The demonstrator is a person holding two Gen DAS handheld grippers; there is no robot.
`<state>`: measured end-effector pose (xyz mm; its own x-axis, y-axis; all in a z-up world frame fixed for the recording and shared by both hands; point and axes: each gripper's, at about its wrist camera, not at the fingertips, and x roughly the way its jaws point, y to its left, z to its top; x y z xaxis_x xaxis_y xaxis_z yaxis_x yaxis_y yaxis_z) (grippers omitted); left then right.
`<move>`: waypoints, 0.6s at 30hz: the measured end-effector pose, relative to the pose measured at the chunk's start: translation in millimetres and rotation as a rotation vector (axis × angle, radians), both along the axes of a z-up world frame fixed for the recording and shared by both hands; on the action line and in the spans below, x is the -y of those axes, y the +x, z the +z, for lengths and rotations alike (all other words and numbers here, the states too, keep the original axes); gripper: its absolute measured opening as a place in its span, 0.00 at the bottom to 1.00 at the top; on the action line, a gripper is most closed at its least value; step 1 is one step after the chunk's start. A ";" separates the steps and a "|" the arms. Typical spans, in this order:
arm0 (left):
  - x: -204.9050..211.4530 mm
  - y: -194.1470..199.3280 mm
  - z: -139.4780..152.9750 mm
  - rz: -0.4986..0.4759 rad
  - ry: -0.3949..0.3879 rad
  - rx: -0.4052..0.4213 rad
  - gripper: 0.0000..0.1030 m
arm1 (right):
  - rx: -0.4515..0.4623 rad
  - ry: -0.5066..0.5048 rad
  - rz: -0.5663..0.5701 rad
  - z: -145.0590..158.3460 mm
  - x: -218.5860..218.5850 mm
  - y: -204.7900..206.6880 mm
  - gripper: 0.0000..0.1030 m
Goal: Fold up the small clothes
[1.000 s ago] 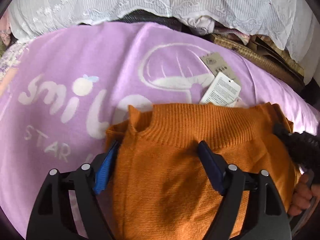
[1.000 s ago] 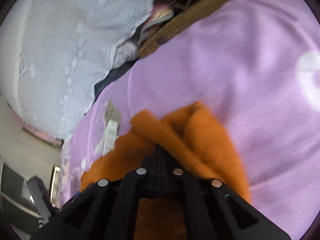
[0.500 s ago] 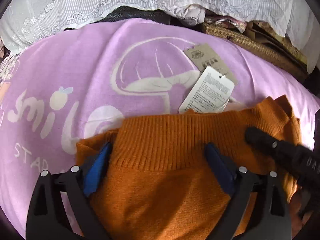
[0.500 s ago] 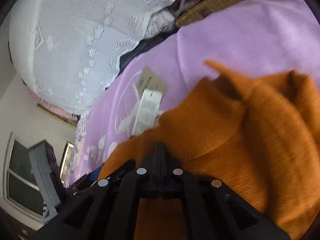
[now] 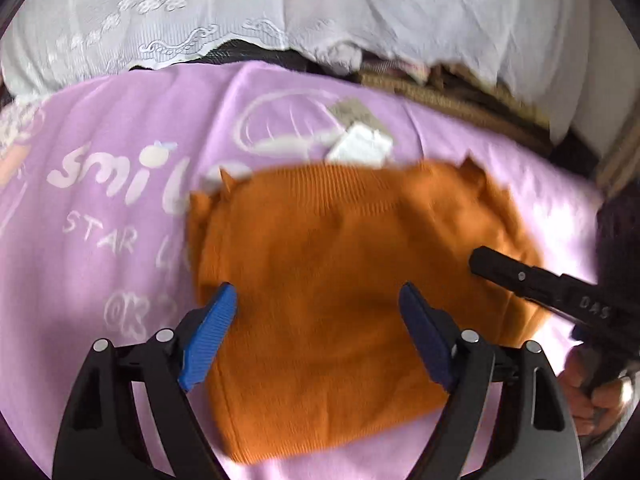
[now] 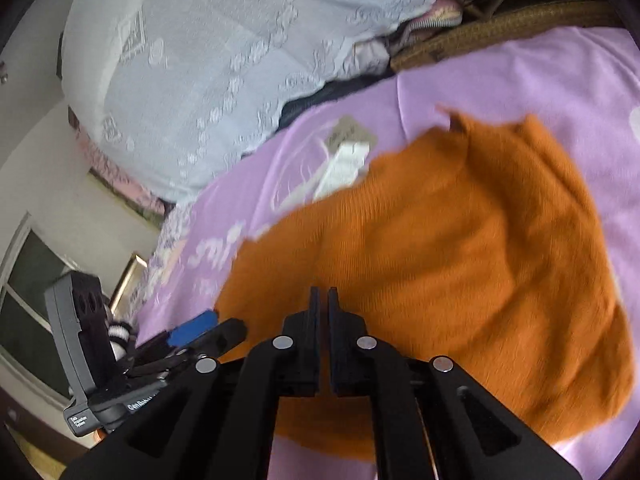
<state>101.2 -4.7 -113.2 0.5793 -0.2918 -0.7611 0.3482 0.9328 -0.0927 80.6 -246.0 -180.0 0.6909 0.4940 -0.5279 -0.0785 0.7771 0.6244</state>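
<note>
left wrist: orange sweater lies folded on the purple blanket, tags just past its far edge. left gripper hangs over the sweater's near half, fingers spread wide, nothing between them. right gripper pokes in over the sweater's right edge, held by a hand. white lace cloth beyond the blanket.

right wrist: right gripper over the sweater, fingers nearly closed with a narrow slit, nothing pinched. left gripper at the sweater's left edge.
</note>
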 end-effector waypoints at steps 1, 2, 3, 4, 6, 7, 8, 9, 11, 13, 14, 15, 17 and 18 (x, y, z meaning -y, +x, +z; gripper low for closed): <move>5.4 -1.5 -4.9 0.007 0.060 0.012 0.81 | -0.029 -0.016 -0.007 -6.5 -0.9 -4.0 0.01; 12.2 -2.1 -12.2 0.012 0.124 0.015 0.82 | -0.052 -0.008 -0.019 -12.0 2.8 -5.8 0.00; 13.4 -4.1 -14.9 0.015 0.148 0.019 0.84 | -0.068 0.035 -0.030 -17.8 11.7 -7.2 0.00; 13.5 -4.7 -15.1 0.020 0.158 0.028 0.84 | -0.083 0.097 -0.058 -23.3 24.0 -11.0 0.00; 9.8 -10.5 -13.2 0.045 0.174 0.043 0.87 | -0.088 0.129 -0.120 -29.1 42.9 -17.0 0.00; 5.6 -12.8 -13.2 0.068 0.182 0.045 0.89 | -0.082 0.121 -0.160 -29.8 52.0 -25.1 0.00; 0.7 -14.7 -13.4 0.085 0.175 0.038 0.89 | -0.080 0.120 -0.178 -30.5 56.3 -29.6 0.00; -7.7 -15.3 -12.6 0.098 0.148 0.023 0.88 | -0.081 0.123 -0.198 -31.3 61.6 -35.7 0.00; -18.6 -19.6 -9.2 0.126 0.123 0.021 0.86 | -0.079 0.116 -0.231 -30.5 66.1 -44.8 0.00; -25.5 -29.2 -4.5 0.145 0.112 0.039 0.85 | -0.060 0.070 -0.253 -22.3 61.5 -54.8 0.02; -26.2 -33.1 -1.9 0.143 0.108 0.050 0.85 | -0.037 0.046 -0.239 -15.8 55.0 -59.2 0.06; -24.7 -36.4 0.6 0.138 0.107 0.064 0.85 | -0.019 0.036 -0.218 -12.3 53.3 -61.4 0.06; -20.1 -42.6 4.8 0.124 0.111 0.096 0.85 | 0.022 0.021 -0.146 -2.8 33.4 -66.8 0.06; -17.4 -45.9 7.1 0.116 0.113 0.114 0.85 | 0.035 0.009 -0.118 0.5 24.1 -67.9 0.06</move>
